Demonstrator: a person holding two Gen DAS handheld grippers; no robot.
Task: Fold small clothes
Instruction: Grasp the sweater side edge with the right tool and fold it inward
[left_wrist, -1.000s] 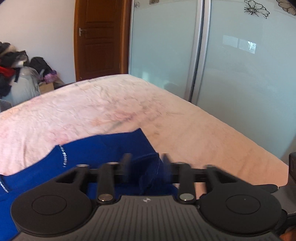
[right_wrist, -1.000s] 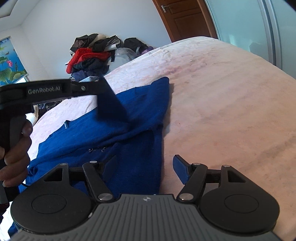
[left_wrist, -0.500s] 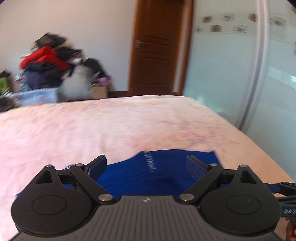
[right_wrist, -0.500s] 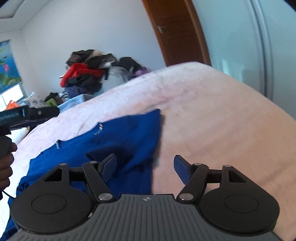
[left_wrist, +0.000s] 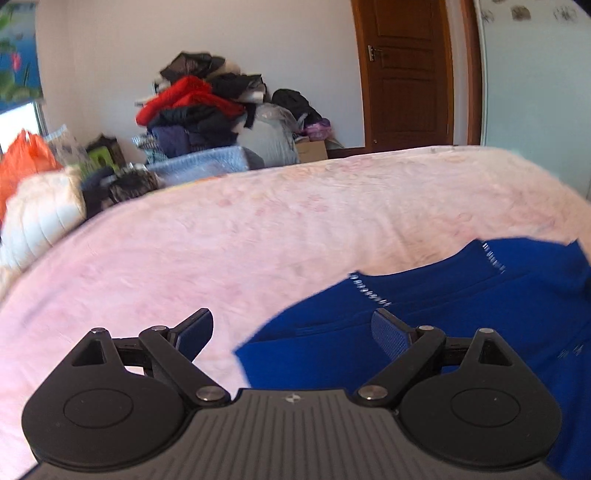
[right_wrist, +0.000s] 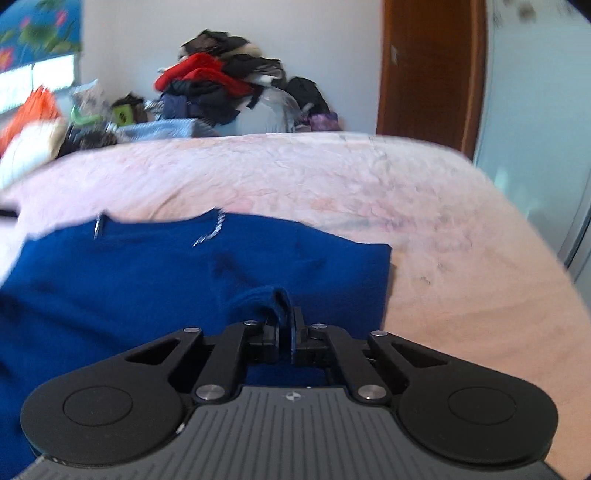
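A blue garment (right_wrist: 155, 280) lies spread on the pink bedspread (right_wrist: 424, 236); white stitching marks its neckline at the far edge. My right gripper (right_wrist: 286, 328) is shut on a raised fold of the blue cloth near the garment's right side. In the left wrist view the same blue garment (left_wrist: 461, 314) fills the lower right, its left corner lying between my fingers. My left gripper (left_wrist: 291, 332) stands open over that corner, and its pads do not press the cloth.
A pile of red and dark clothes (left_wrist: 199, 107) is heaped against the far wall beyond the bed. A wooden door (left_wrist: 406, 70) and a frosted sliding wardrobe (right_wrist: 543, 110) stand at the right. Bags and a white cushion (left_wrist: 40, 218) crowd the bed's left side.
The right gripper went from open to shut on a fold of the blue garment. The left gripper opened, let go of the cloth and swung left across the bed.
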